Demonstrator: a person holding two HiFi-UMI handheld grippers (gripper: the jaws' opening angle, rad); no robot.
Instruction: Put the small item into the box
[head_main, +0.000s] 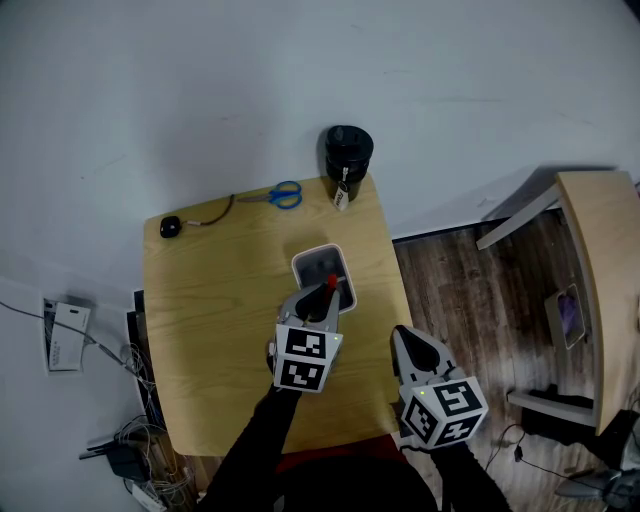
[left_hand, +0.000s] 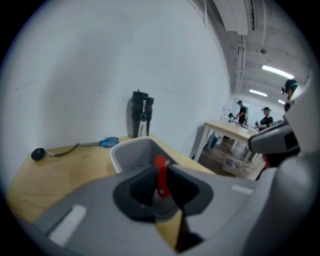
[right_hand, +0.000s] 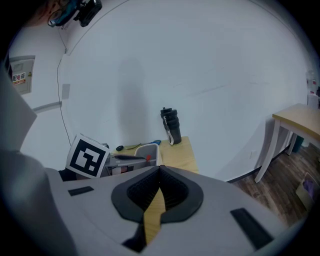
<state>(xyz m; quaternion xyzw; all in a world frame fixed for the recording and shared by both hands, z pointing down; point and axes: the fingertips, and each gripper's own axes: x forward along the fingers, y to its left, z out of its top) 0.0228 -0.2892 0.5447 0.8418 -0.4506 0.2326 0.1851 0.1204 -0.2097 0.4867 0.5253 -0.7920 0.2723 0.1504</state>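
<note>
A small red item (left_hand: 161, 176) stands upright, pinched between the jaws of my left gripper (head_main: 328, 291), which is shut on it. It shows as a red tip (head_main: 332, 283) in the head view, at the near edge of the grey open box (head_main: 323, 268) on the wooden table (head_main: 220, 320). In the left gripper view the box (left_hand: 131, 152) lies just beyond the jaws. My right gripper (head_main: 412, 346) hangs at the table's right edge, its jaws shut with nothing between them. In the right gripper view, the box (right_hand: 146, 151) and left gripper (right_hand: 127, 159) sit ahead to the left.
A black bottle (head_main: 346, 158) stands at the table's far right corner, with blue scissors (head_main: 278, 194) and a black cabled object (head_main: 171, 227) along the far edge. A second table (head_main: 598, 260) stands to the right over wooden floor. Cables and a power strip (head_main: 140, 470) lie at left.
</note>
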